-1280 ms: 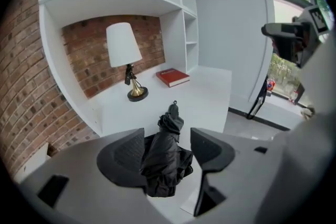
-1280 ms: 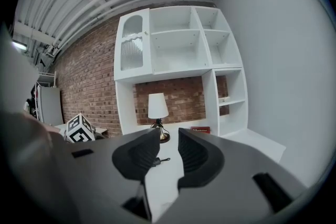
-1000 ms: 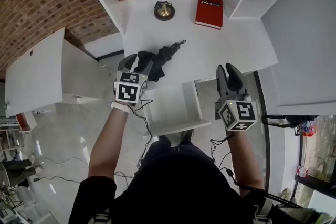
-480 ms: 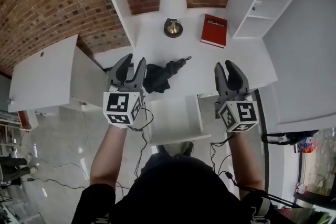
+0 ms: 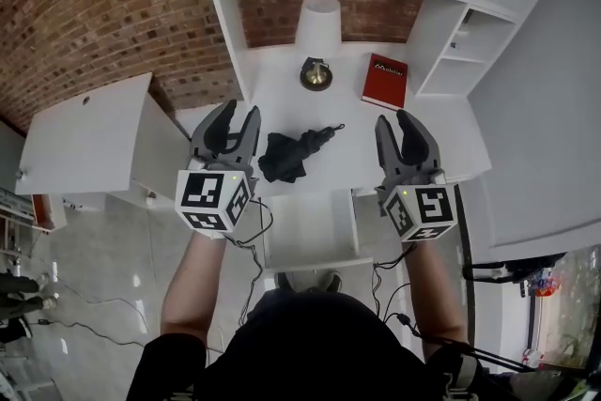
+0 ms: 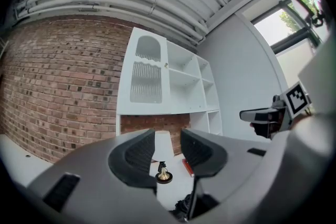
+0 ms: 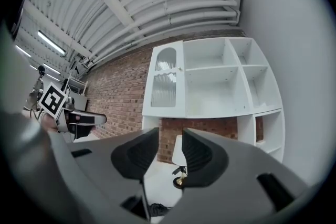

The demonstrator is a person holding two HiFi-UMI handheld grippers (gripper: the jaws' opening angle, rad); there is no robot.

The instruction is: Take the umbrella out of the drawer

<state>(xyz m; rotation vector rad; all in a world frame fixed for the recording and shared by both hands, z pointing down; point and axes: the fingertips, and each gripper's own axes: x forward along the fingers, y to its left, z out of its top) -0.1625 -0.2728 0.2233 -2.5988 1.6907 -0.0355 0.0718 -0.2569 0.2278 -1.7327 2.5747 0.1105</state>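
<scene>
Nearest, the left gripper (image 5: 241, 106) sits at 9 o'clock of the head view and the right gripper (image 5: 394, 115) at 3 o'clock, both pointing toward 12. A second ago the left one was down over the umbrella. Now it is raised and clear of it, and the right one has lifted too.

The left jaws have just been closing and are drawn together on nothing, with only a slit between the pads. The right jaws have just been opening slightly and stand a little apart, with nothing between them.

Between the grippers, toward 6 o'clock, the white drawer (image 5: 307, 225) is pulled out. Just beyond its front, the black folded umbrella (image 5: 285, 155) lies on the white desk top (image 5: 362, 131), out of the drawer. Its thin end points toward 2 o'clock.

Farther off, at 12 o'clock, stands a white-shaded lamp (image 5: 317, 19). A red book (image 5: 385, 82) lies at 1 o'clock, with open white shelves (image 5: 460, 42) beyond it.
</scene>
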